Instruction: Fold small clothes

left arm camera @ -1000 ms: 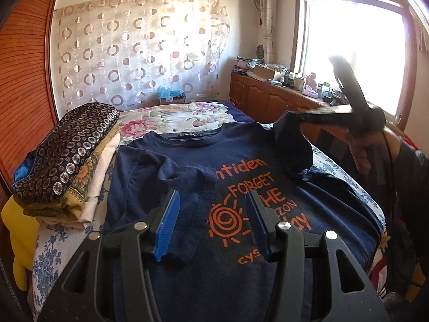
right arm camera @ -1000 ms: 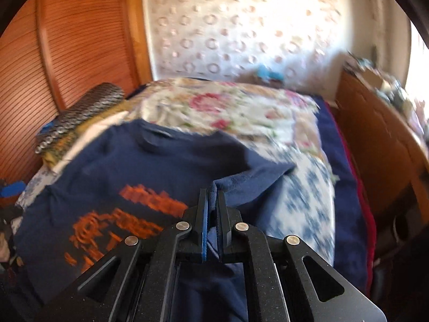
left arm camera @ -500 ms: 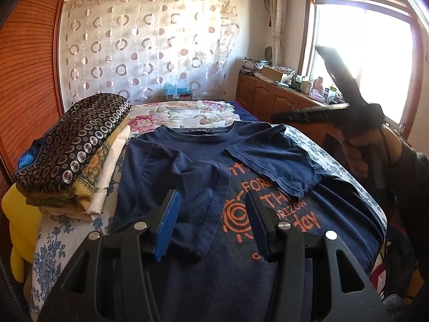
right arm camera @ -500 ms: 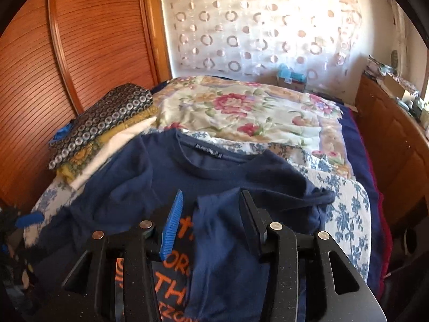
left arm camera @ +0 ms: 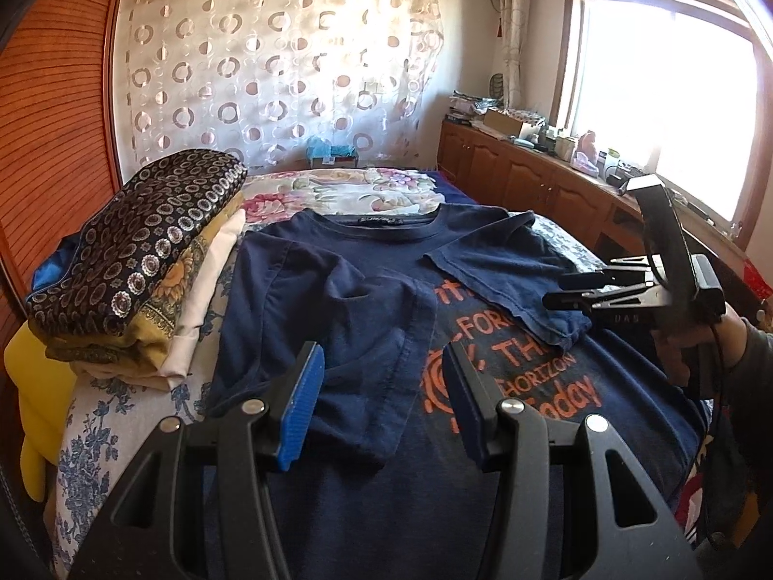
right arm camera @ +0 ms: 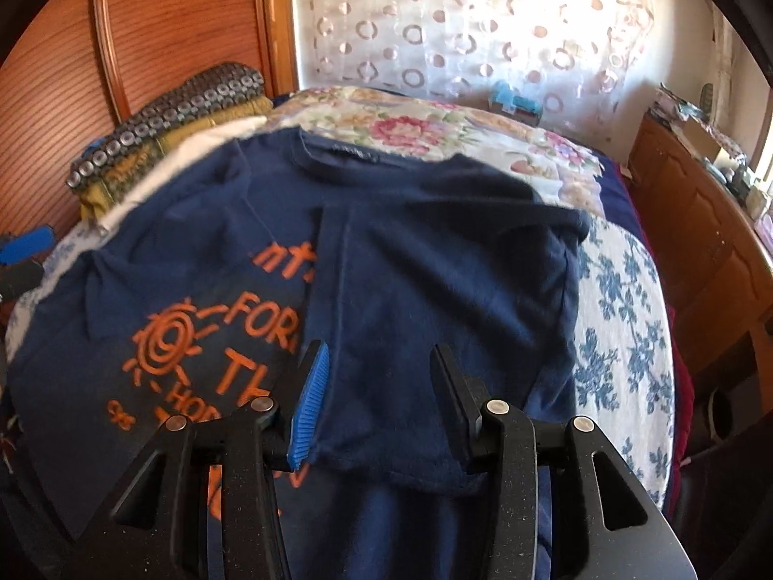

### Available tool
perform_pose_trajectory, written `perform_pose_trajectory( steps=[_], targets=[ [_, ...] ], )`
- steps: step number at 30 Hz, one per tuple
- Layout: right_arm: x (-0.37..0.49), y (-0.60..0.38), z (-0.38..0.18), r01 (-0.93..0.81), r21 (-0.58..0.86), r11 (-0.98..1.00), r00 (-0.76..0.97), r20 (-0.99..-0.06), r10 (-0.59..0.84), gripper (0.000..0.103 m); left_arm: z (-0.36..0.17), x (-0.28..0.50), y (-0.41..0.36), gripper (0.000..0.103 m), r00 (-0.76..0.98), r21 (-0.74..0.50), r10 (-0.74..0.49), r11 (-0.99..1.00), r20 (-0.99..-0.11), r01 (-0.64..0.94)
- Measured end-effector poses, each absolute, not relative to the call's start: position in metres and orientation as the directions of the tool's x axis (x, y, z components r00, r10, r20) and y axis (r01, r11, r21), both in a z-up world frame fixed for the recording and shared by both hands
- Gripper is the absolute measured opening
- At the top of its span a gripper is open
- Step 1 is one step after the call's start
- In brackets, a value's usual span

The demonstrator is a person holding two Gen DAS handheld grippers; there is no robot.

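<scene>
A navy T-shirt point(left arm camera: 386, 483) with orange print lies flat on the bed, front up; it also shows in the right wrist view point(right arm camera: 203, 261). Both sleeves are folded inward over the chest: the left sleeve point(left arm camera: 348, 319) and the right sleeve point(left arm camera: 512, 270), which fills the middle of the right wrist view point(right arm camera: 435, 299). My left gripper point(left arm camera: 381, 401) is open and empty above the left sleeve's hem. My right gripper point(right arm camera: 377, 401) is open and empty just above the right sleeve's end; it shows in the left wrist view point(left arm camera: 560, 290) at the right.
A stack of folded clothes point(left arm camera: 140, 251) lies on the bed's left side by the wooden wardrobe point(left arm camera: 53, 135). A floral bedspread point(right arm camera: 435, 130) lies beyond the shirt. Wooden cabinets point(left arm camera: 531, 183) run along the right wall under the window.
My right gripper carried the right sleeve inward over the chest, opened and let it drop. It now hovers open over the sleeve. The left gripper stayed open.
</scene>
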State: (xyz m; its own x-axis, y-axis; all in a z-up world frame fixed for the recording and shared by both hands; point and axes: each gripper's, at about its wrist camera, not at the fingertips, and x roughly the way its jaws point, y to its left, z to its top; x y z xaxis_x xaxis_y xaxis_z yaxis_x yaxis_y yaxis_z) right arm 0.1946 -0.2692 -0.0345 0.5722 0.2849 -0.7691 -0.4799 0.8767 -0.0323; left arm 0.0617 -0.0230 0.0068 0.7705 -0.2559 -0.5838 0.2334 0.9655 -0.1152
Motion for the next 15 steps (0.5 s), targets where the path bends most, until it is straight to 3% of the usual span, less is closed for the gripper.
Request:
perform_pose_trajectory(
  steps=[15],
  targets=[
    [0.203, -0.274, -0.058, -0.443, -0.026, 0.896, 0.587, -0.764, 0.269, 0.061, -0.004, 0.089, 0.009, 0.051, 0.758, -0.086, -0.179, 0.983, -0.628, 0.161]
  ],
)
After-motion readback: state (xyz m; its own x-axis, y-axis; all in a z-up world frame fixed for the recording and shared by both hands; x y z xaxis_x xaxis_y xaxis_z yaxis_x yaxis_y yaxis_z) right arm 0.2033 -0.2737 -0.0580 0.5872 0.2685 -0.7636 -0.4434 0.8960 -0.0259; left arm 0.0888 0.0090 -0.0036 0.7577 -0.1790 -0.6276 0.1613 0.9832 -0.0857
